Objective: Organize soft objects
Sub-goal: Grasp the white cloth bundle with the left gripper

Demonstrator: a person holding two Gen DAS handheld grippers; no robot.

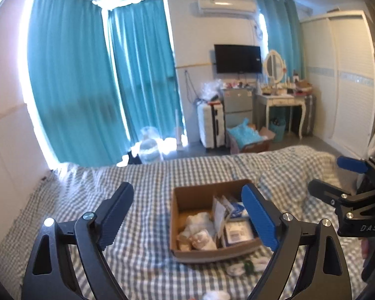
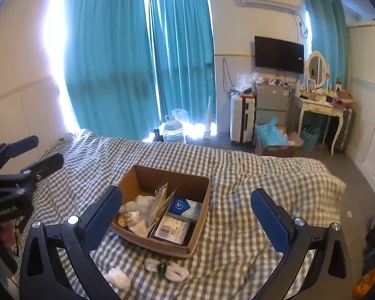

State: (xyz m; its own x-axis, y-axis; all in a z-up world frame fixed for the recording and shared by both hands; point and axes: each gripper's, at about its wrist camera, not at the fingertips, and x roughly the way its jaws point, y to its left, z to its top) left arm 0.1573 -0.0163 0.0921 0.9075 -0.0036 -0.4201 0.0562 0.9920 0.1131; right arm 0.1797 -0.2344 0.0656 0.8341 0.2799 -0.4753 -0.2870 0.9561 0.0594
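We hold the left gripper and right gripper side by side, both tilted slightly downward, jaws spread wide, nothing between the pads of either.

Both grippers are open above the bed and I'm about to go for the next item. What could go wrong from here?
1. The white coiled cord with a green tie lies right against the brown cardboard box; a grab could nudge the box.
2. The small white soft wad is loose and may slip from the right gripper.
3. The left gripper hangs nearby; they could collide.
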